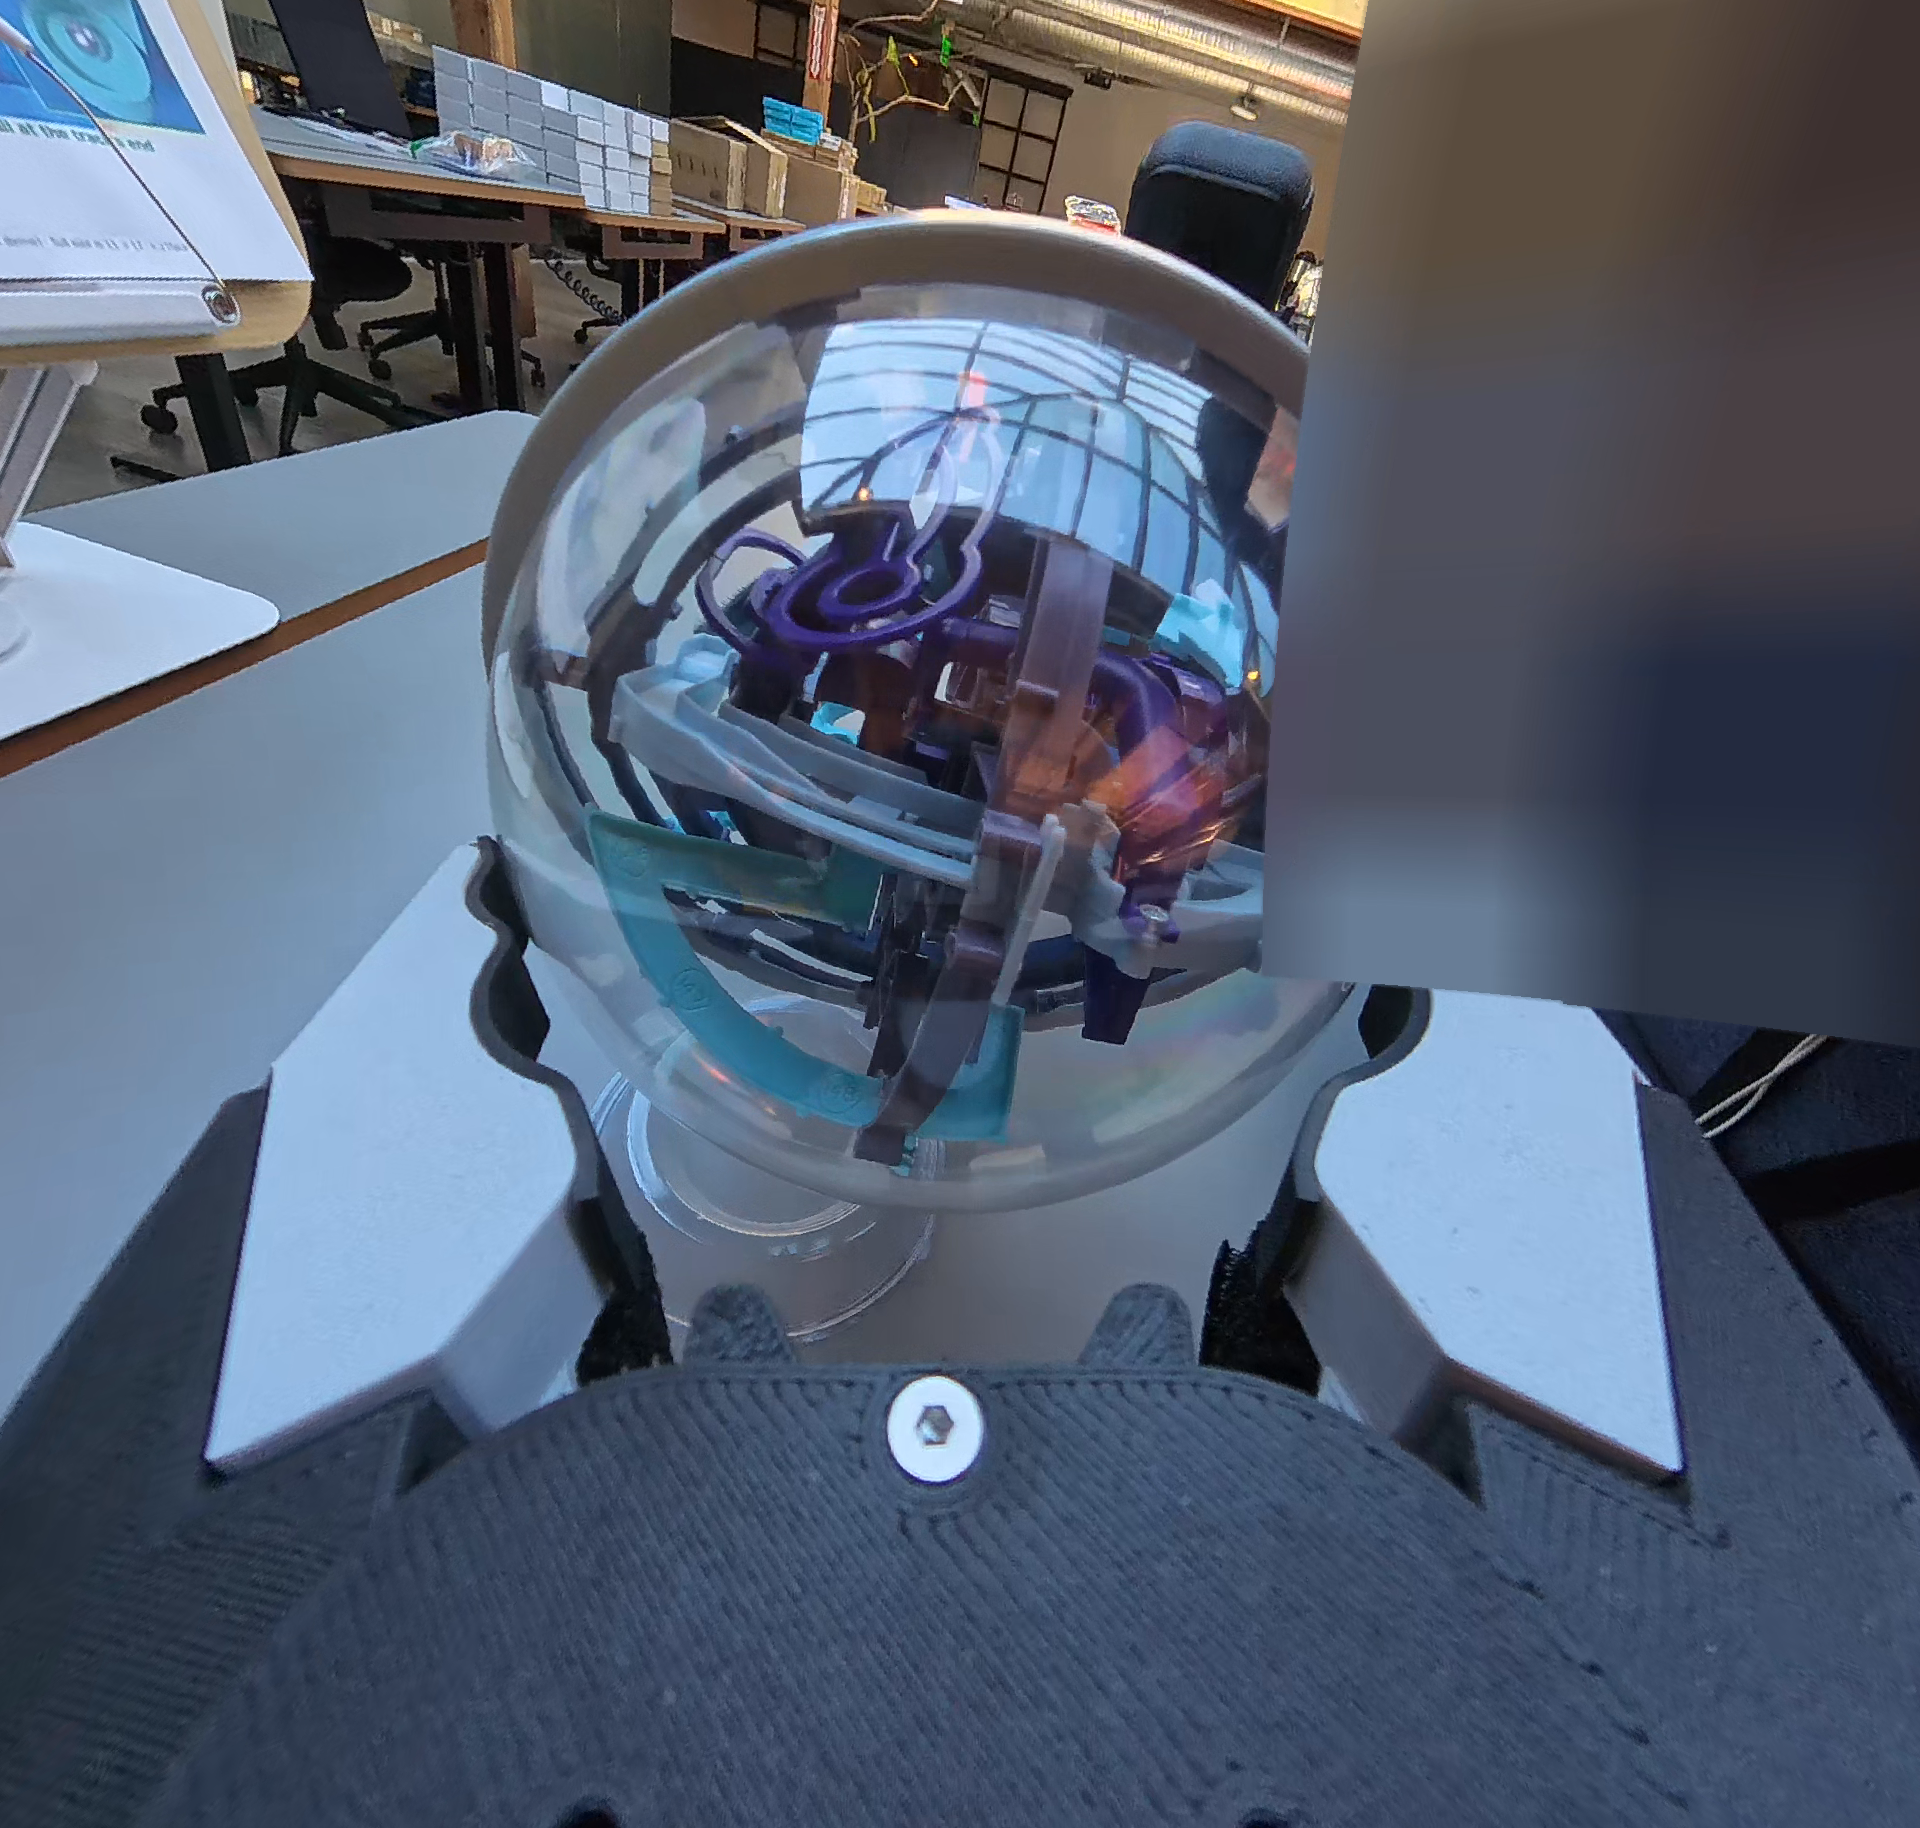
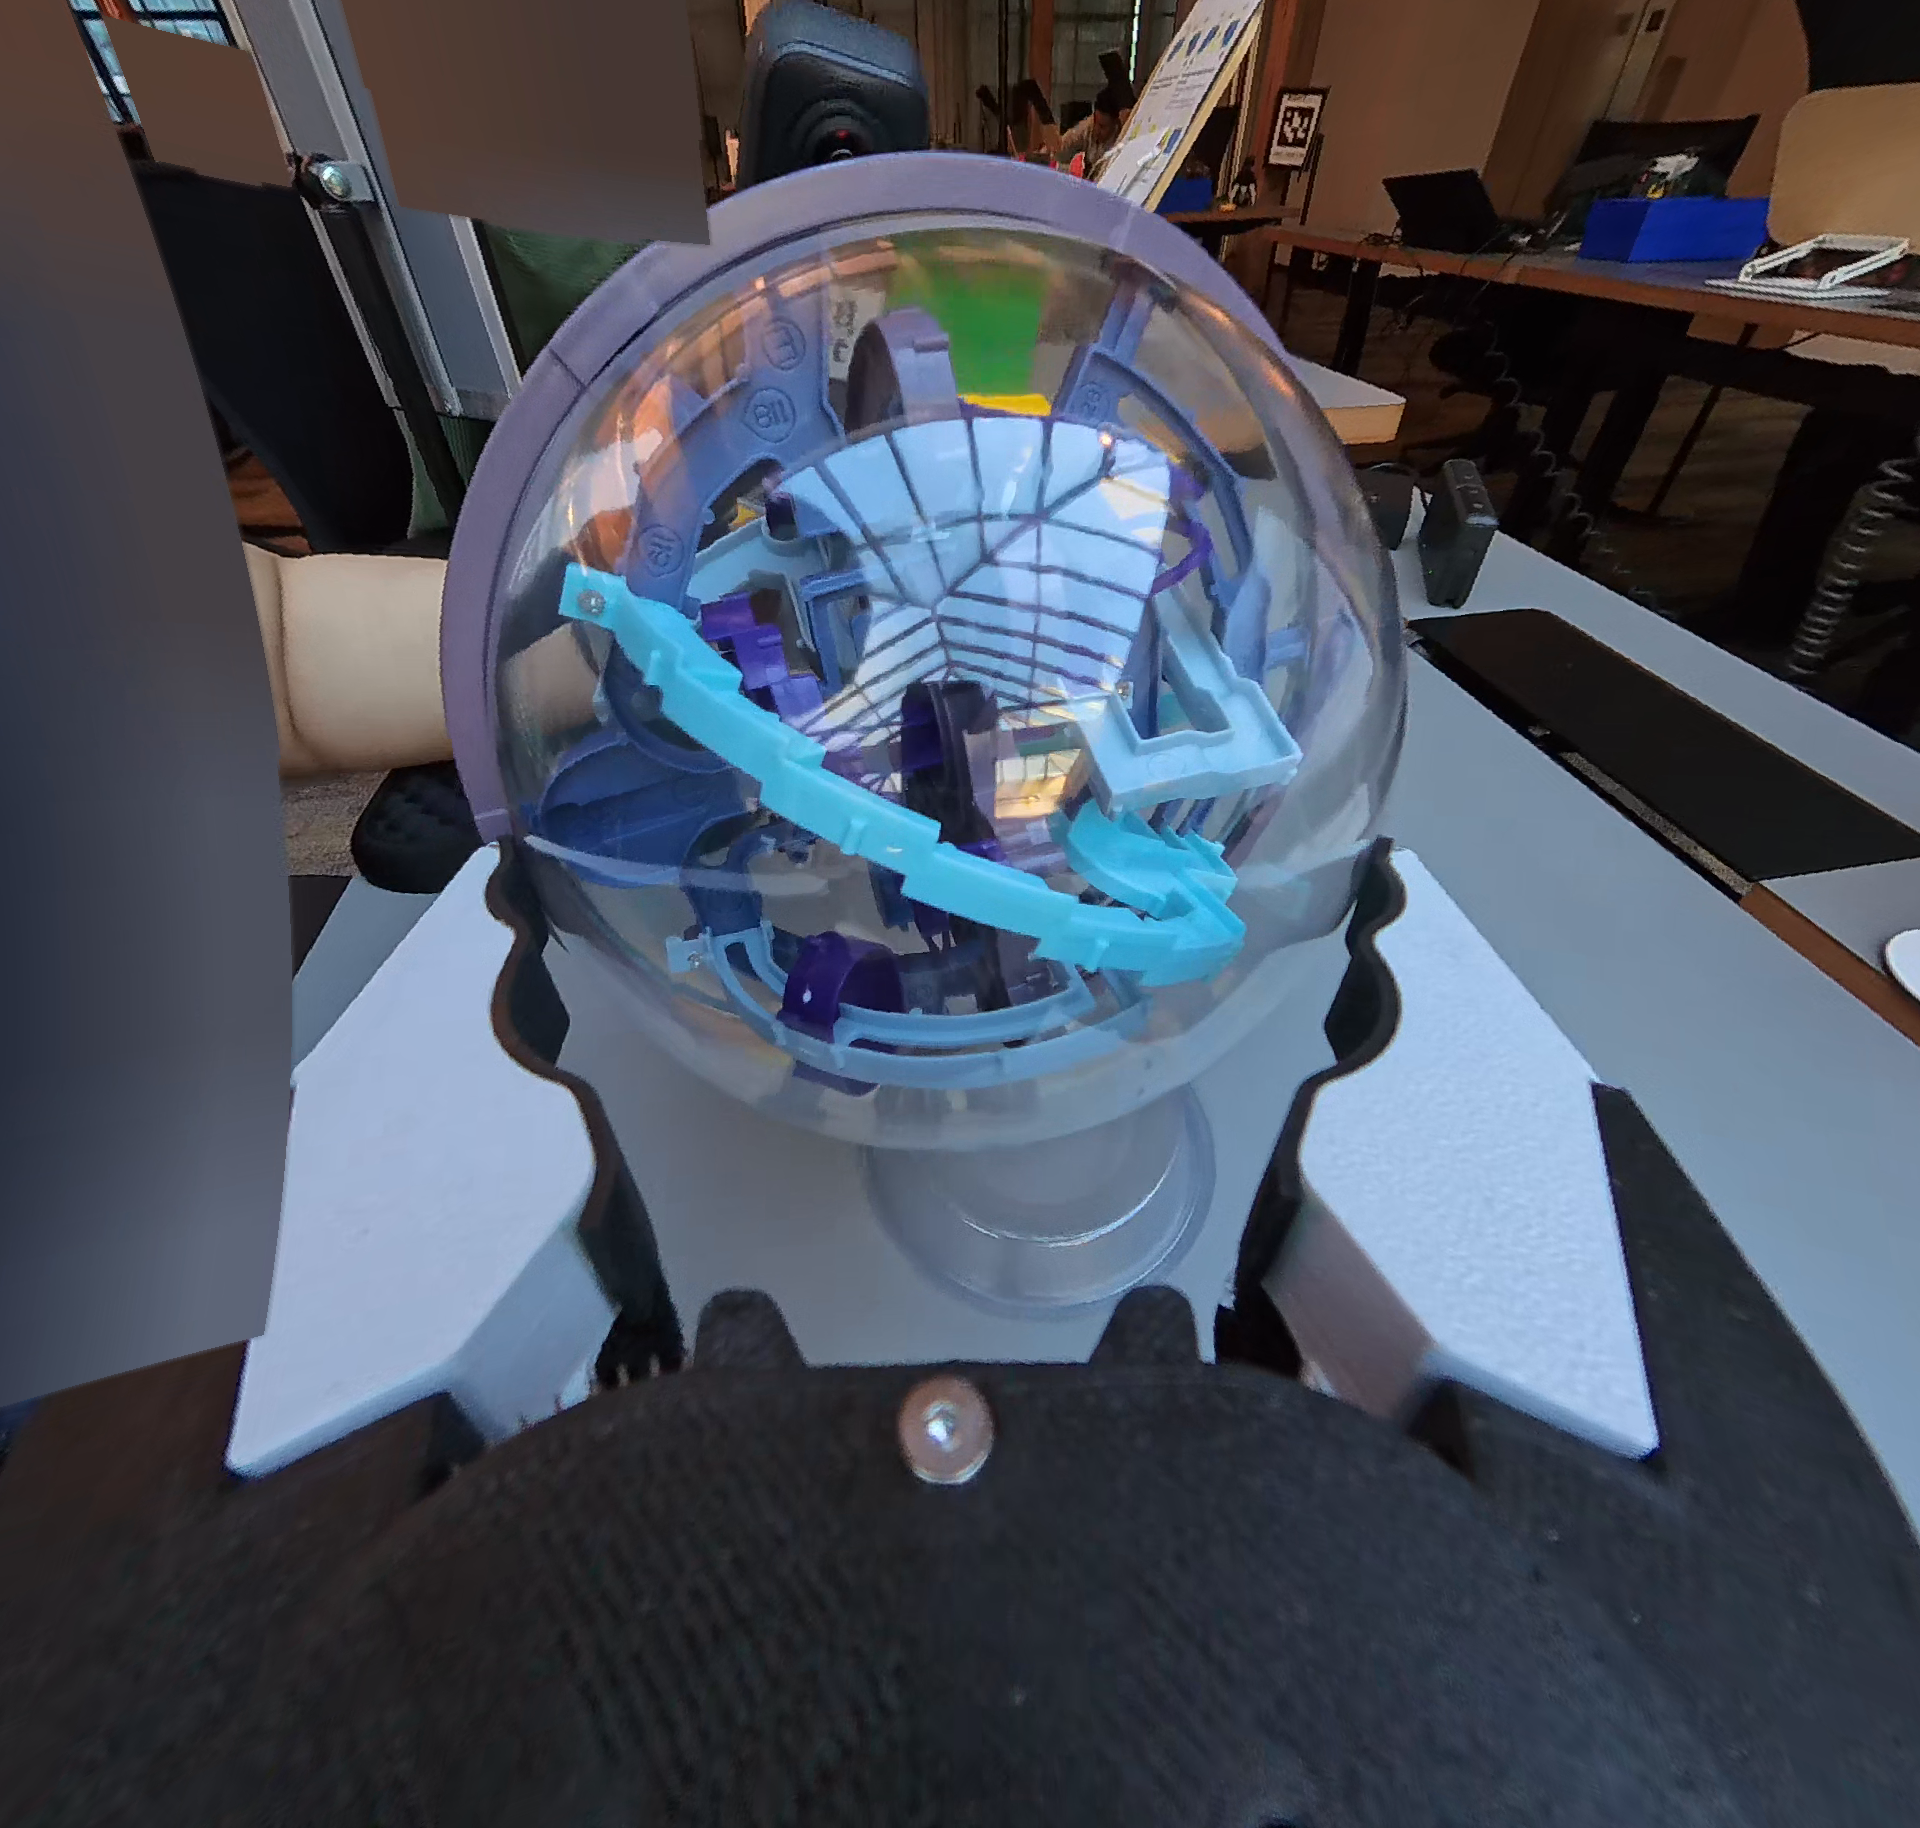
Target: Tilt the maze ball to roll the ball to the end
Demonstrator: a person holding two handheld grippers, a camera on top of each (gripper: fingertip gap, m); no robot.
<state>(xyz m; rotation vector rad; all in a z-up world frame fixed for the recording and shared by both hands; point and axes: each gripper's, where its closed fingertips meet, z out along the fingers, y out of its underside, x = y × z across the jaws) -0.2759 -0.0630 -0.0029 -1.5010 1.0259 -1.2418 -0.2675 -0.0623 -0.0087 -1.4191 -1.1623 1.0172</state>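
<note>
The maze ball (image 1: 883, 698) is a clear sphere with grey, teal and purple tracks inside. It hovers just above its clear stand (image 1: 769, 1248) on the grey table. My left gripper (image 1: 940, 947) clasps it from one side, fingertips pressed on the shell. My right gripper (image 2: 940, 864) clasps the maze ball (image 2: 925, 656) from the opposite side, above the stand (image 2: 1039, 1228). A small silver ball (image 2: 594, 602) sits at the upper left end of the light blue track; a similar silver dot (image 1: 1153, 914) shows on a grey track. The sphere's band is tilted.
A white document stand (image 1: 114, 251) with a printed sheet is at the table's left. A black mat (image 2: 1662, 739) and a small black device (image 2: 1455, 542) lie at the right. Desks, chairs and boxes fill the room behind. Blurred patches cover part of each view.
</note>
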